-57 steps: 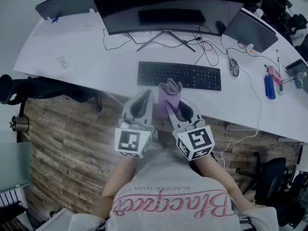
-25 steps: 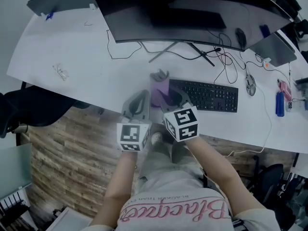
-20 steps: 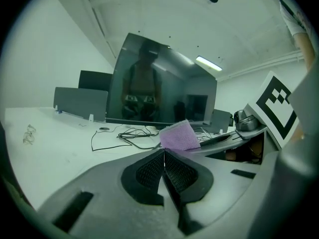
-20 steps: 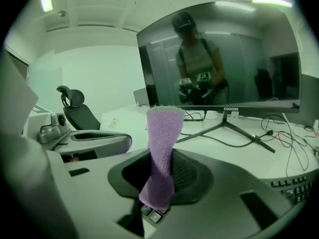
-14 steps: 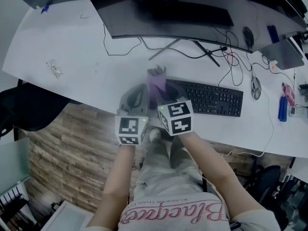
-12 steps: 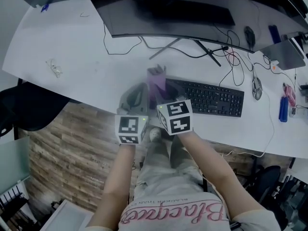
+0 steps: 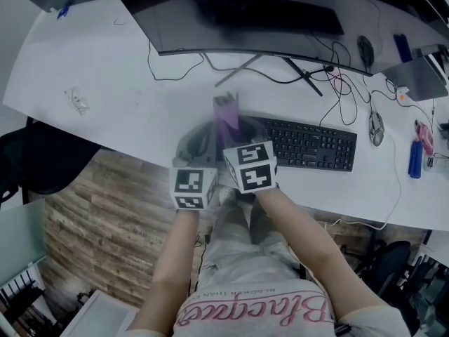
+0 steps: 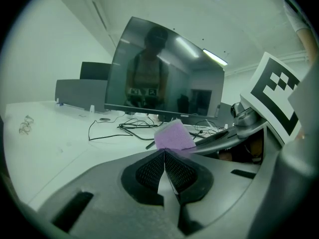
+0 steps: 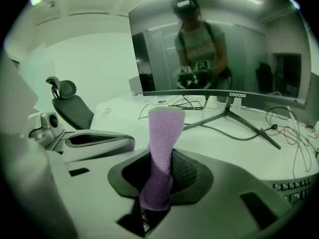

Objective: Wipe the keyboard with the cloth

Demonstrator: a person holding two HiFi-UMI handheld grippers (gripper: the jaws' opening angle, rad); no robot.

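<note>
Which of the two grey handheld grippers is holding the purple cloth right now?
The right gripper: the purple cloth stands pinched between its jaws. The left gripper has its jaws shut pad against pad, with nothing between them.

Fuzzy purple cloth; glossy monitor; smooth white desk.

Curved monitor on white desk, cables beside it, perhaps a mouse rightward.
</note>
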